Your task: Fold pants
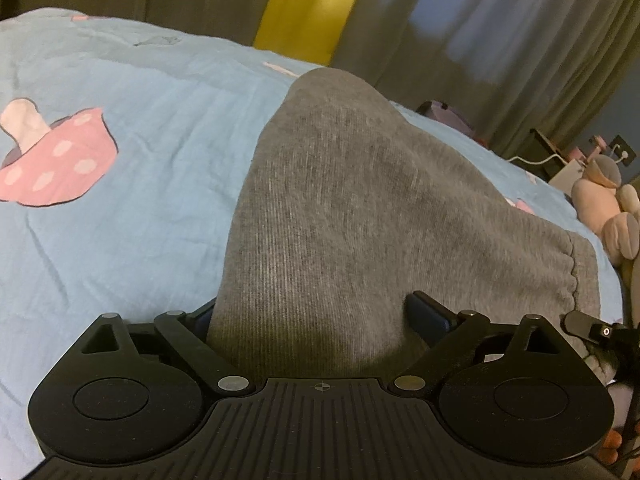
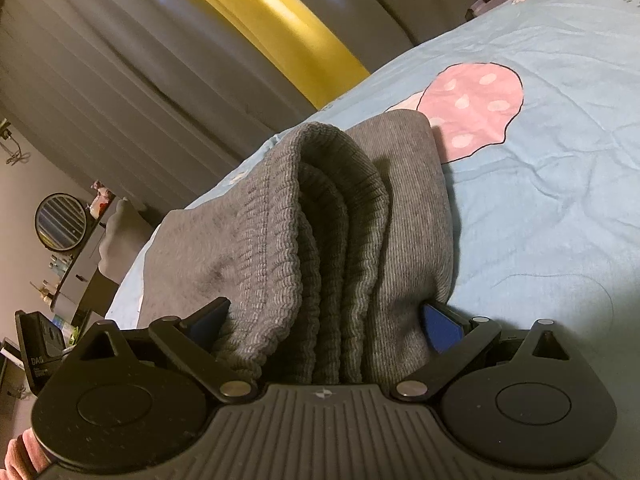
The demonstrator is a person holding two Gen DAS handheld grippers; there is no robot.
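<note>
Clearly bunched: grey pants (image 1: 344, 208) heaped on a blue sheet (image 1: 132, 208) with a pink spotted mushroom print (image 1: 60, 160). Left gripper (image 1: 316, 312) spread wide around a thick fold, blue pads touching cloth at both sides. Right gripper (image 2: 324, 320) likewise spread around the ribbed waistband (image 2: 320, 216), layers stacked between the pads. Far behind, grey curtains (image 1: 500, 52) with a yellow strip (image 2: 256, 28). Near left, black box (image 2: 40, 356) lettered "DAS"; smaller print unreadable. Plush toy (image 1: 608, 208) far right.

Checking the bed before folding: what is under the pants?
Under the pants lies the blue sheet; they overlap its pink mushroom print. Whatever sits beneath the cloth is hidden.
</note>
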